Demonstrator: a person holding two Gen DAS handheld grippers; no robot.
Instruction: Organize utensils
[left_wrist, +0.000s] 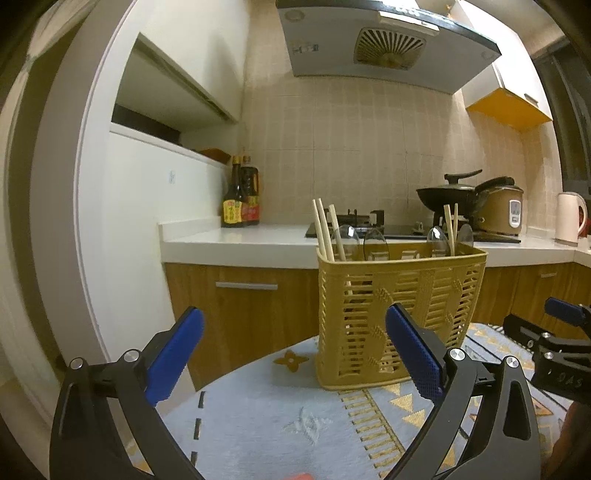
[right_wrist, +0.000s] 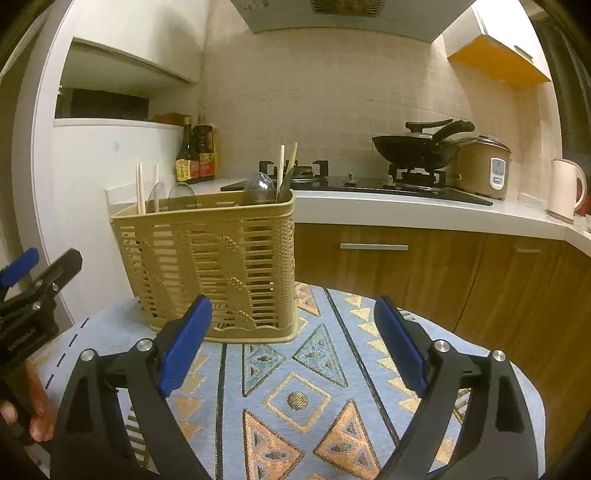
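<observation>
You are holding the left hand-held gripper (left_wrist: 295, 354) with its jaws spread wide and nothing between them; the right hand-held gripper (right_wrist: 293, 343) is likewise gaping empty. The yellow utensil basket (left_wrist: 399, 317) is standing upright on the patterned table (right_wrist: 314, 406), holding chopsticks (left_wrist: 327, 232) and clear spoons (left_wrist: 375, 242).

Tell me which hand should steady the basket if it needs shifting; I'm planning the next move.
Probably the left. The left tongs are open with one blue pad already overlapping the basket front; the right tongs open mostly onto bare tablecloth beside it.
</observation>
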